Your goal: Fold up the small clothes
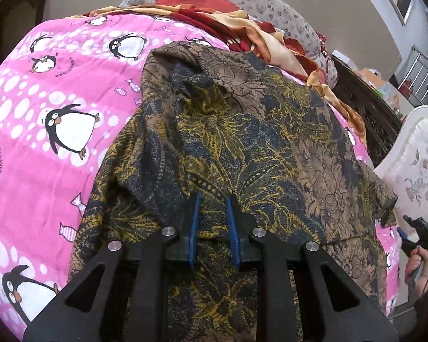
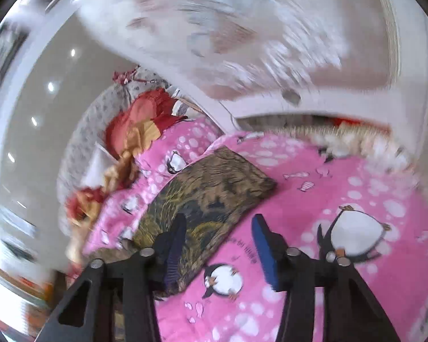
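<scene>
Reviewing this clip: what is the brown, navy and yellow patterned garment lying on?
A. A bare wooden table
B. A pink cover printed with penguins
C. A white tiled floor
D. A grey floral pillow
B: the patterned garment is spread on the pink penguin cover, which shows around it in both wrist views; the grey floral pillow lies further back, apart from it.

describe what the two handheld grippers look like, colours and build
Both are matte black plastic. The left gripper has angular black linkage arms with triangular cut-outs, round silver pivot pins and two thin black fingers faced with ribbed blue pads. The right gripper is the same build. From the left wrist view, a hand grips its black handle.
</scene>
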`<state>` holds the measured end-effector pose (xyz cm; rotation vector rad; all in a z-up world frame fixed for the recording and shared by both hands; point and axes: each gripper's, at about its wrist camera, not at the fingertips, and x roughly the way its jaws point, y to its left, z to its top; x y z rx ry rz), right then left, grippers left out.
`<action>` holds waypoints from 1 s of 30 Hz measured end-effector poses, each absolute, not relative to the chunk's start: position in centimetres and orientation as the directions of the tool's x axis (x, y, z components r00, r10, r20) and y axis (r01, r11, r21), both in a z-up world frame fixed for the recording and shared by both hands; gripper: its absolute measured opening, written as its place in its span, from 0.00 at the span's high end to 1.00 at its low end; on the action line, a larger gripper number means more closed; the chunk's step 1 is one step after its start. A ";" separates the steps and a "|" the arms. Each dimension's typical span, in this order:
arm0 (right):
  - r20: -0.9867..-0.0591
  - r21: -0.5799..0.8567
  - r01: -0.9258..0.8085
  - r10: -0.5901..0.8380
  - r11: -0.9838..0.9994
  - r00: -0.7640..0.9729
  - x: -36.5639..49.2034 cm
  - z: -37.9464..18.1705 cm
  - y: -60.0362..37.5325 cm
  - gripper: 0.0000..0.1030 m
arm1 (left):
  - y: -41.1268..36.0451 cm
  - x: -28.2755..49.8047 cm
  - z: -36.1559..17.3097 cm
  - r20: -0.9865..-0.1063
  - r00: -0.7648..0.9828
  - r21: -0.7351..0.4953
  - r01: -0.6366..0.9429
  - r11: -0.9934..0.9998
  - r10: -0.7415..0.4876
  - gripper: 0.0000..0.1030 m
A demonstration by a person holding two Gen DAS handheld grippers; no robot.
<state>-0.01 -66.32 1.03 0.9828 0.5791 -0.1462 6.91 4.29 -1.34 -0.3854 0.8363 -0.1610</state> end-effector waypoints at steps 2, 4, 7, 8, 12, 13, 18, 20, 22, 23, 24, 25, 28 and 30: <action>-0.493 0.807 0.355 0.207 0.472 0.845 0.7 -0.7 -67.3 0.56 | 4.2 6.9 -1.3 -0.691 0.663 -0.395 -0.011 0.919 -0.289 0.83; -0.462 0.834 0.352 0.188 0.426 0.867 1.1 -1.3 -67.4 0.56 | 4.2 6.9 -1.3 -0.692 0.663 -0.391 -0.012 0.920 -0.285 0.83; -0.425 0.848 0.329 0.161 0.415 0.891 2.4 -1.1 -67.3 0.56 | 4.2 7.0 -1.3 -0.692 0.663 -0.392 -0.013 0.920 -0.286 0.83; -0.422 0.848 0.326 0.162 0.419 0.892 2.7 -1.0 -67.4 0.56 | 4.2 7.0 -1.3 -0.691 0.663 -0.394 -0.013 0.919 -0.287 0.83; -0.454 0.805 0.330 0.155 0.493 0.878 4.3 -0.4 -66.8 0.80 | 4.2 7.0 -1.3 -0.692 0.662 -0.394 -0.011 0.919 -0.288 0.83; -0.474 0.783 0.340 0.146 0.520 0.869 4.7 -0.1 -66.5 0.92 | 4.3 7.0 -1.3 -0.692 0.662 -0.394 -0.011 0.919 -0.289 0.83; -0.516 0.620 0.344 0.036 0.705 0.856 5.1 5.7 -64.8 0.97 | 4.3 7.0 -1.3 -0.690 0.662 -0.400 -0.010 0.917 -0.294 0.83; -0.476 0.550 0.325 -0.031 0.770 0.879 4.4 10.8 -64.4 0.97 | 4.3 7.1 -1.3 -0.688 0.662 -0.405 -0.011 0.914 -0.297 0.83; -0.426 0.514 0.302 -0.067 0.803 0.902 3.7 15.3 -64.2 0.97 | 4.4 7.1 -1.3 -0.687 0.663 -0.409 -0.012 0.912 -0.299 0.83; -0.399 0.488 0.283 -0.077 0.826 0.914 3.3 17.9 -63.9 0.97 | 4.4 7.1 -1.3 -0.686 0.663 -0.412 -0.013 0.911 -0.301 0.83; -0.384 0.464 0.266 -0.079 0.845 0.920 3.2 19.7 -63.4 0.97 | 4.4 7.0 -1.4 -0.685 0.663 -0.414 -0.013 0.910 -0.302 0.83; -0.374 0.441 0.243 -0.069 0.864 0.925 3.3 21.5 -62.7 0.97 | 4.4 7.1 -1.4 -0.684 0.663 -0.417 -0.014 0.909 -0.304 0.83; -0.340 0.389 0.147 -0.007 0.909 0.940 3.7 25.0 -59.0 0.97 | 4.6 7.0 -1.4 -0.682 0.662 -0.427 -0.016 0.904 -0.310 0.83; -0.322 0.405 0.063 0.078 0.912 0.943 4.1 26.0 -55.6 0.97 | 4.9 6.8 -1.1 -0.684 0.656 -0.443 -0.025 0.896 -0.320 0.83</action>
